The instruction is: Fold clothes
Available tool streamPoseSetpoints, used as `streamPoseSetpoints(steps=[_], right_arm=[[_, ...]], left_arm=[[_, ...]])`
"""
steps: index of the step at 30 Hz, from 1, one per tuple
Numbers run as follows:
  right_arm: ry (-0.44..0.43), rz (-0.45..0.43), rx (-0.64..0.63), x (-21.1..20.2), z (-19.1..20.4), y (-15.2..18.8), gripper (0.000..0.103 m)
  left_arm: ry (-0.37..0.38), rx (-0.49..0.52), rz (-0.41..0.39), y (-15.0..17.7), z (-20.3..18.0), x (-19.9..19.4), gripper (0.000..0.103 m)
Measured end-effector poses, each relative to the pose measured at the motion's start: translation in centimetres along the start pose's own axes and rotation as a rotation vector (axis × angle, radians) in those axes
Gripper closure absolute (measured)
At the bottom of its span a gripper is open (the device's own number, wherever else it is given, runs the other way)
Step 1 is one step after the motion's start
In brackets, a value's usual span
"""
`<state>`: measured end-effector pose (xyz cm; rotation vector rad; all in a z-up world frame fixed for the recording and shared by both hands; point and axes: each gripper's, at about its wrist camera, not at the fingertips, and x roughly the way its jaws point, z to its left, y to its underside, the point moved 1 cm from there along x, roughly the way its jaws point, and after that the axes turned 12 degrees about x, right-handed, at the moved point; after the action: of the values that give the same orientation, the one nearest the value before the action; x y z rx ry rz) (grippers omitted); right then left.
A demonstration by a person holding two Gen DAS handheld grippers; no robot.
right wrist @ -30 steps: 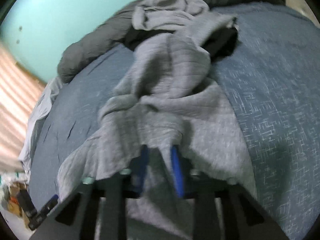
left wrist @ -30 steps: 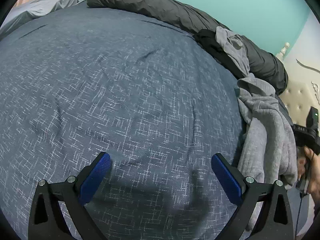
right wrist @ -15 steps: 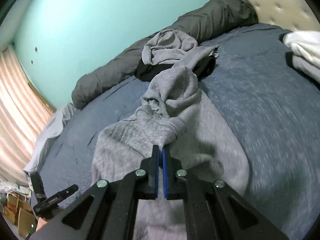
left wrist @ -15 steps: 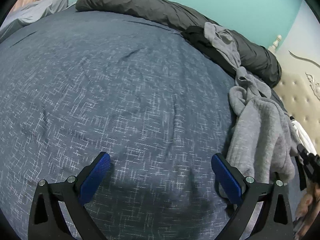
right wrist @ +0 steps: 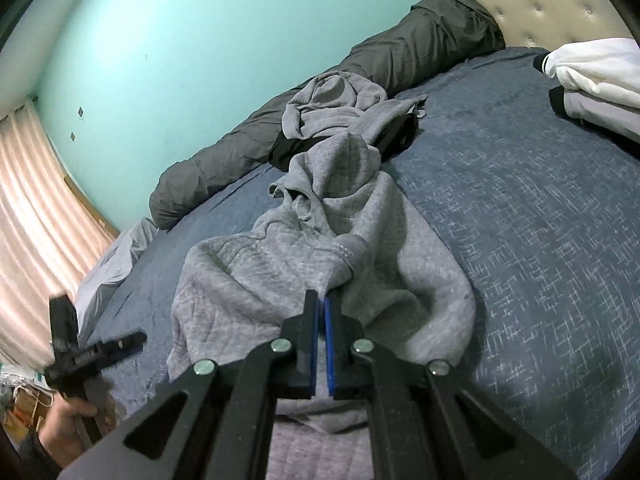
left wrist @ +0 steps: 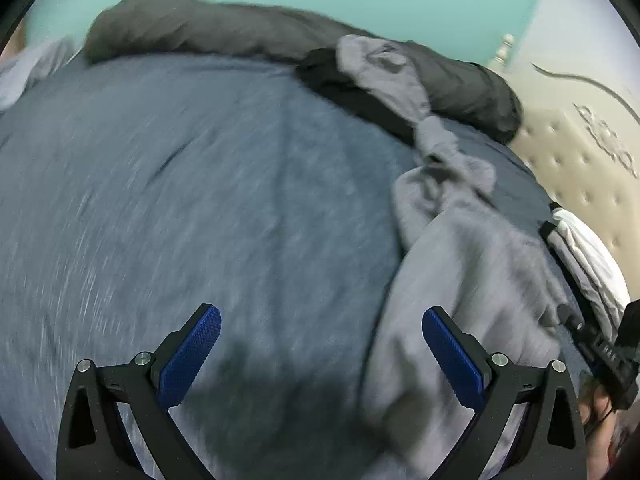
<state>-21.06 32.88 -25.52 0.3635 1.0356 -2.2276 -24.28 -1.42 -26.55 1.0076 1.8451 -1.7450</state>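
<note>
On the blue bed [right wrist: 540, 208], the right gripper [right wrist: 321, 312] is clamped on a rumpled grey hoodie [right wrist: 320, 248] lying unfolded, the left gripper [left wrist: 320, 344] spread wide beside it, while folded white clothes [right wrist: 592, 76] sit far right and more garments [right wrist: 332, 108] wait beyond.

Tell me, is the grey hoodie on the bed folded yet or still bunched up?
Bunched up. The grey hoodie lies crumpled in wrinkled heaps on the blue bedspread, one edge pinched in the shut right claw.

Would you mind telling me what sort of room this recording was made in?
Most likely a bedroom: a bed with a blue bedspread, a tufted headboard and a rolled dark duvet along the wall.
</note>
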Motion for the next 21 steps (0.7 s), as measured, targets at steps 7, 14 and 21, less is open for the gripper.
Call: streamPoseSetpoints(steps=[7,14,21], right_arm=[[-0.029,0.005,-0.004,0.0,-0.2,0.0,0.101],[-0.048,0.026,0.028,0.3,-1.2,-0.4,0.101],[-0.068,0.043,0.074,0.6,-2.3,-0.8,0.1]], left_arm=[[0.074,0.117,0.046,-8.3,-4.5,4.5,0.0],[0.125,0.32,0.127,-11.3,-10.6,8.9,0.0],[0.144,0.472,0.201,-10.8,-14.5,10.9,0.001]])
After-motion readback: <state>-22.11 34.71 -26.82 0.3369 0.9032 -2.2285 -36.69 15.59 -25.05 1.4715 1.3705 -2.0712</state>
